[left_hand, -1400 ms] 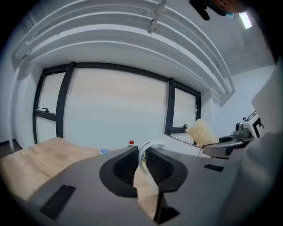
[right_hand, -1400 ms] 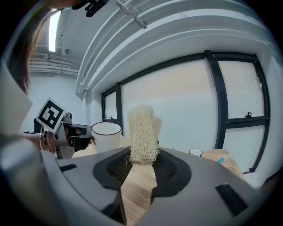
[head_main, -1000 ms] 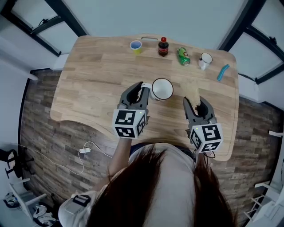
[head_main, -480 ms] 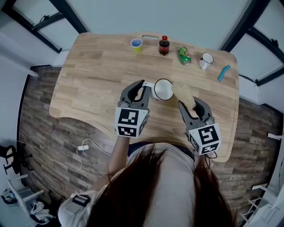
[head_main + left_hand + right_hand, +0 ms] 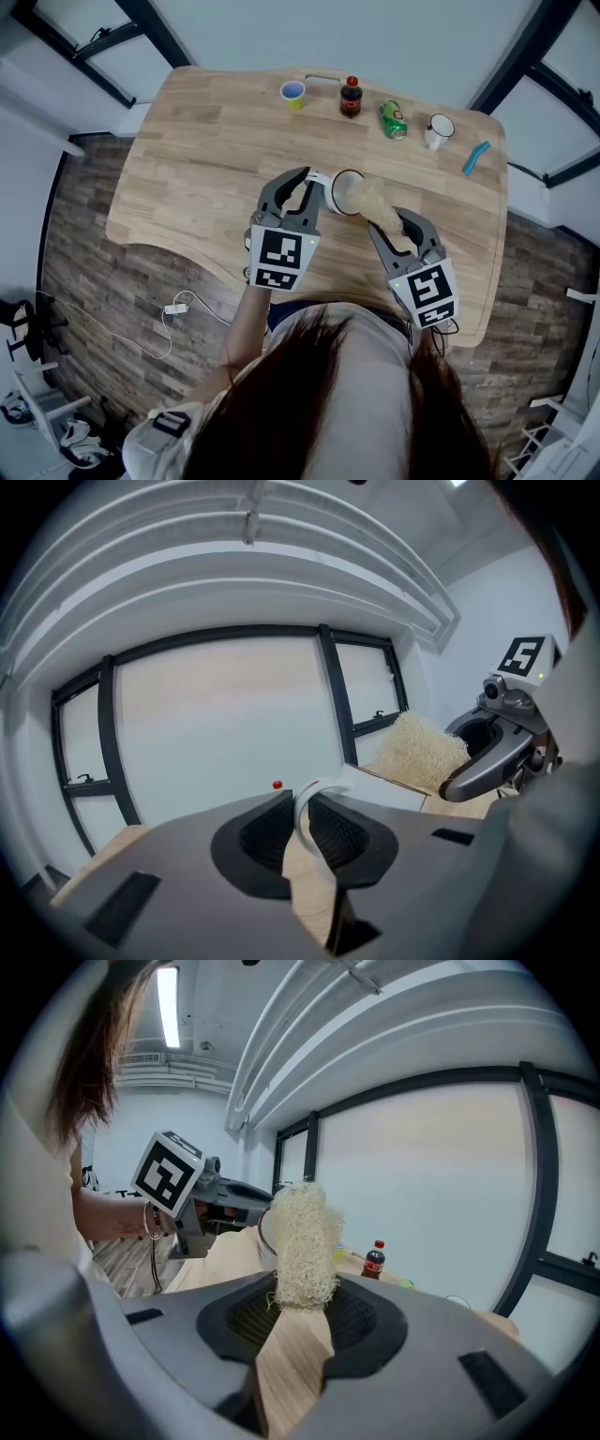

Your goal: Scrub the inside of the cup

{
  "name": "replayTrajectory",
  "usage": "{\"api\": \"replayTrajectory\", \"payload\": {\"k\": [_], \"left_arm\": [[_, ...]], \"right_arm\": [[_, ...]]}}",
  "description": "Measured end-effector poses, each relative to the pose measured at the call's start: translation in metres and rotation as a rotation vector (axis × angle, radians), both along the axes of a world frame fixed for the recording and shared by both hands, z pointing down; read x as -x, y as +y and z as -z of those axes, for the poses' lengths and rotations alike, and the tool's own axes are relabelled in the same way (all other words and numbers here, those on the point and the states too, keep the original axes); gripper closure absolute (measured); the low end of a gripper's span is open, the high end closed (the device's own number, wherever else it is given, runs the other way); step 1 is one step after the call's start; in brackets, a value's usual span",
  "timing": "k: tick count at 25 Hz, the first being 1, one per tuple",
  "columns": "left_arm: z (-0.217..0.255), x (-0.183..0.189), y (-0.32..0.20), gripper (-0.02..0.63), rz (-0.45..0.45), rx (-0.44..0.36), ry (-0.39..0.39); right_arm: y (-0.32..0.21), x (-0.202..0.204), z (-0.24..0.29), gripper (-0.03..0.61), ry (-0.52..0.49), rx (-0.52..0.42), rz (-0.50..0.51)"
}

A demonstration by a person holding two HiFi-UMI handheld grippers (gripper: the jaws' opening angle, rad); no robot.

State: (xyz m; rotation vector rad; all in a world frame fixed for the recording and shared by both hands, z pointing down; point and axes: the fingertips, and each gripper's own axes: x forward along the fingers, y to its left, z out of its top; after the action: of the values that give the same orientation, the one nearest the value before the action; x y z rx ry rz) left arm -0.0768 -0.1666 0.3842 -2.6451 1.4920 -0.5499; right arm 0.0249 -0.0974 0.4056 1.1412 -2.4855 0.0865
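In the head view a white enamel cup (image 5: 338, 194) lies tipped, its mouth turned towards my right side. My left gripper (image 5: 307, 185) is shut on the cup's thin white handle (image 5: 307, 810). My right gripper (image 5: 398, 225) is shut on a pale fibrous loofah scrubber (image 5: 377, 202), whose far end reaches into the cup's mouth. The right gripper view shows the loofah (image 5: 302, 1239) standing up from the right gripper (image 5: 302, 1303), with the cup's rim (image 5: 264, 1234) just behind it. The cup's inside is mostly hidden by the loofah.
Along the far edge of the wooden table (image 5: 197, 159) stand a small yellow cup (image 5: 292, 94), a cola bottle (image 5: 351, 97), a green can (image 5: 392, 120), a small white mug (image 5: 438, 128) and a blue object (image 5: 474, 157). Brick-patterned floor surrounds the table.
My right gripper has moved up and left with the loofah, from beside the cup to the cup's mouth. The left gripper has kept hold of the handle and shifted only slightly.
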Motion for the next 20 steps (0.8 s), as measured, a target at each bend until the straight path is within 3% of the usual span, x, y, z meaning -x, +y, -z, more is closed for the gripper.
{"api": "replayTrajectory", "payload": {"k": [13, 20], "left_arm": [[0.012, -0.008, 0.002, 0.560, -0.075, -0.147, -0.208], [0.014, -0.016, 0.004, 0.560, -0.116, -0.195, -0.285]], "right_arm": [[0.005, 0.007, -0.015, 0.433, 0.087, 0.065, 0.037], [0.005, 0.006, -0.020, 0.433, 0.140, 0.092, 0.049]]}}
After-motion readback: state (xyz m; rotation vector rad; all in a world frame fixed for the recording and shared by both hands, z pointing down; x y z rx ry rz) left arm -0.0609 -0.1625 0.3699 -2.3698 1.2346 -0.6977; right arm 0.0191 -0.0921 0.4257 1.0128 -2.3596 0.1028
